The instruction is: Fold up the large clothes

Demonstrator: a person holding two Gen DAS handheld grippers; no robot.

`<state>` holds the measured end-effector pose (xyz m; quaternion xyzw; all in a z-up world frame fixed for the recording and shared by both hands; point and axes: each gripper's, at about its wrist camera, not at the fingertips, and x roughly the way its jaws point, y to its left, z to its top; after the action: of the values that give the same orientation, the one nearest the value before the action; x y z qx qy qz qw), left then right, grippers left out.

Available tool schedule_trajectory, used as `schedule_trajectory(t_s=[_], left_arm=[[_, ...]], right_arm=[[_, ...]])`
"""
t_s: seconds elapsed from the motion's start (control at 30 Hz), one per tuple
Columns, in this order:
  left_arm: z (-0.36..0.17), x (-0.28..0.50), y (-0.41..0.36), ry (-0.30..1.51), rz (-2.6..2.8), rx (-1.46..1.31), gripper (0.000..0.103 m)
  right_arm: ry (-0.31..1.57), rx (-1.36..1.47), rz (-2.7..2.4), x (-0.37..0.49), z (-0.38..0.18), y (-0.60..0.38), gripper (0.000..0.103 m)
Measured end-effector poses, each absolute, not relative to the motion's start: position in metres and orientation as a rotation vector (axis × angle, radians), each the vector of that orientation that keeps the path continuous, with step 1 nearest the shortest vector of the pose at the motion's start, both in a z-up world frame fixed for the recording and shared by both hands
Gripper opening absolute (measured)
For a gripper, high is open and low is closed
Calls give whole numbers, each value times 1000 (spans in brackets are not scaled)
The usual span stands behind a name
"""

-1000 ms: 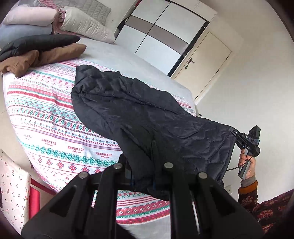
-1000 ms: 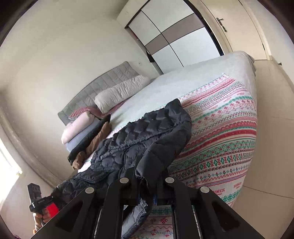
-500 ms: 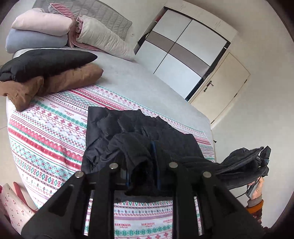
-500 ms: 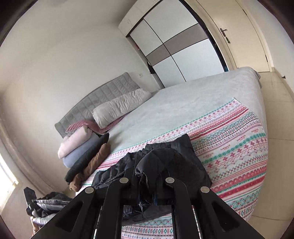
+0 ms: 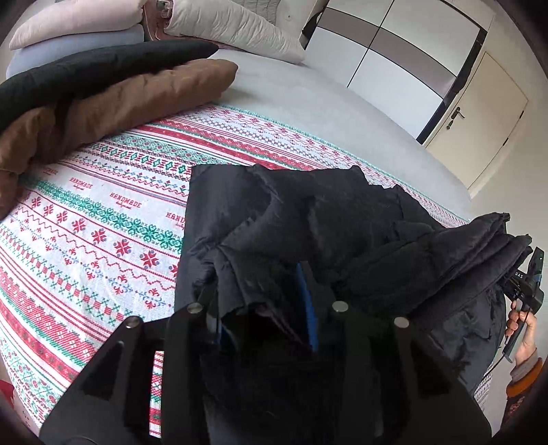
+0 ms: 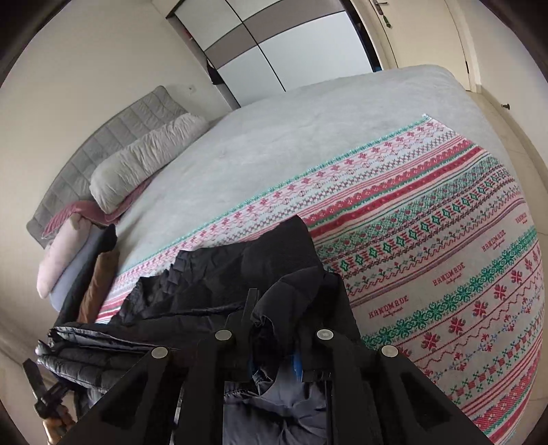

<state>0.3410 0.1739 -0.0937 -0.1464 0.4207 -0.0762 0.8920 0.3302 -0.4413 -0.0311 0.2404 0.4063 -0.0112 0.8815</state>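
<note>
Black quilted jacket point(image 5: 308, 219) lies on the patterned blanket point(image 5: 102, 219) near the bed's foot edge, doubled over on itself: the near half is brought up onto the far half, layers bunched, not yet flat. One fold looks laid; squaring up, smoothing and at least one more fold appear to remain.

Left gripper point(image 5: 263, 308): jaws have just been opening. Jacket cloth sits between the blue-lined fingers, but the gap looks loose, so I judge the grip let go. Right gripper point(image 6: 274, 345): jaws have also just been opening, less far. A fold of the jacket point(image 6: 239, 274) hangs between them; whether the pads press on it I cannot tell.

In the left wrist view the other end of the jacket bulges past the bed's side edge toward the right gripper point(image 5: 524, 284) and the hand point(image 5: 520, 325) that carries it. That overhang could slide off if released there.

Room: plain grey bedspread point(image 6: 308, 113) beyond the blanket's far edge is open. Toward the head end, folded brown garment point(image 5: 113, 102) and black garment point(image 5: 85, 68) are stacked, with pillows point(image 5: 236, 24) behind. They stand apart from the jacket, with a strip of bare blanket between.
</note>
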Motion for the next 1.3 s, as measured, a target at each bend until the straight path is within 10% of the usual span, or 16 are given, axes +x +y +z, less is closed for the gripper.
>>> schedule_trajectory(t_s=[0.2,0.33,0.83,0.93,1.0,1.03,1.3], left_arm=[[-78,325,172,868,-196,-235,55],[-46,291,174,775,-197,-128,87],[-47,332,172,806,-280,82,87],[-49,345,169,822,-333,-17,62],[-50,349,167,847,-325,-78,6],[-46,344,165,825,-313,-81,6],[32,309,158,555,-282,-75,5]], right_arm=[[873,523,-6,329,-49,-438,27],[836,605,108,305,-23,-449,58],[921,83,85,321,5,-420,75],[951,109,89,342,-16,-422,74],[949,168,112,349,-28,-425,46],[947,191,112,349,-31,-425,7],[628,186,91,298,31,-418,2]])
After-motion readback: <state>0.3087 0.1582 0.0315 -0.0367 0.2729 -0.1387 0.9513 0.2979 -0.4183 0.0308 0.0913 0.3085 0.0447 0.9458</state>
